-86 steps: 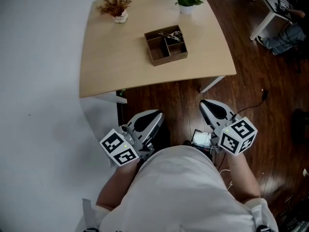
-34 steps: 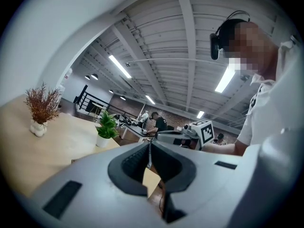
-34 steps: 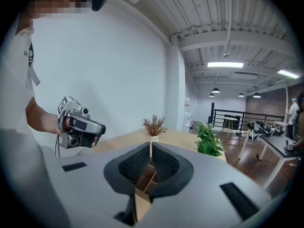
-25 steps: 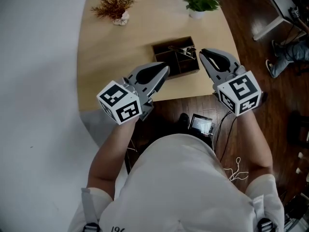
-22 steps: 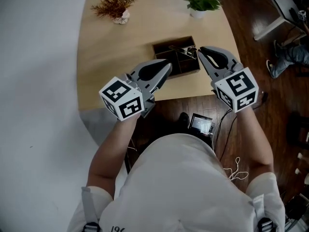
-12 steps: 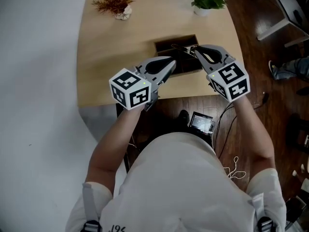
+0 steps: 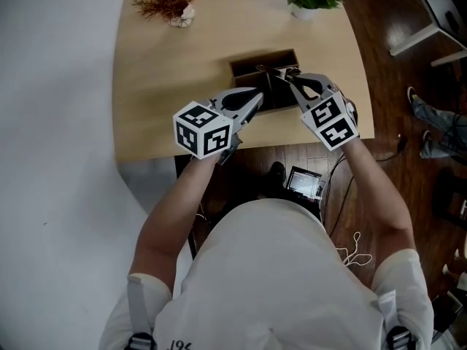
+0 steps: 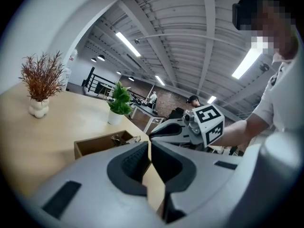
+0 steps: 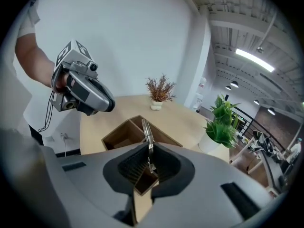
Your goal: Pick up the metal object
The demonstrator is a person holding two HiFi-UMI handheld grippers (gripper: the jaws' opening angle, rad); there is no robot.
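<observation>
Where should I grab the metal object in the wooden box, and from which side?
Grip the metal object on its slim upper length, which rises clear of the wooden box. Come from the person's side, with one pad on each broad face. It stands edge-on to the jaws, so that likely gives the most contact. The right gripper is shut on it there.

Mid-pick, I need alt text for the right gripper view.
The right gripper has its jaws shut on a slim silver metal utensil that sticks up between them, above a brown wooden divided box. The left gripper hangs at upper left.
</observation>
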